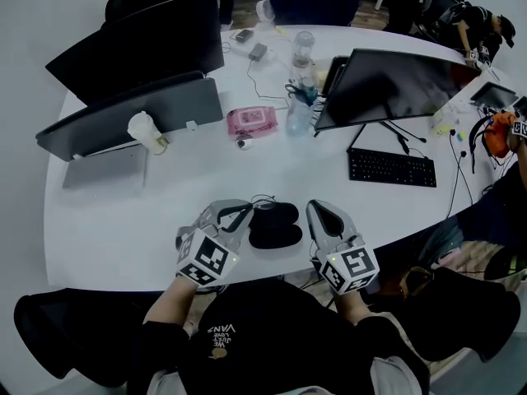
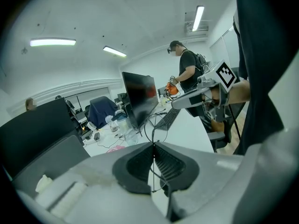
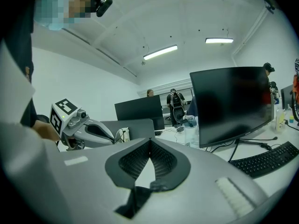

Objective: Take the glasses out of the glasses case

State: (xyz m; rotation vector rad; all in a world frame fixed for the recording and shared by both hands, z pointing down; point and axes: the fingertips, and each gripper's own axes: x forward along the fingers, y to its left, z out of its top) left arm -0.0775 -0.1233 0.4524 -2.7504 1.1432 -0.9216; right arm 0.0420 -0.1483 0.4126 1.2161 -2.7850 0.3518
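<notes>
Your left gripper (image 1: 245, 212) has its jaws pinched tight on the thin black wire-framed glasses (image 1: 262, 198), at the left edge of the black oval glasses case (image 1: 276, 229), which lies open on the white table (image 1: 115, 237). Your right gripper (image 1: 318, 210) sits beside the case, its jaws closed together on nothing.

I see a big white table (image 1: 272, 161) with a rounded edge in an office room. Dark monitors (image 1: 395, 85) stand on it, and a black keyboard (image 1: 391, 169) lies before the right one. The walls (image 3: 84, 78) and the ceiling (image 2: 117, 17) are white, and long light strips (image 2: 53, 42) shine on the ceiling. A dark office chair (image 1: 58, 340) stands near the table's front edge at the left. Far behind, a person (image 2: 189, 71) stands beside the table.
</notes>
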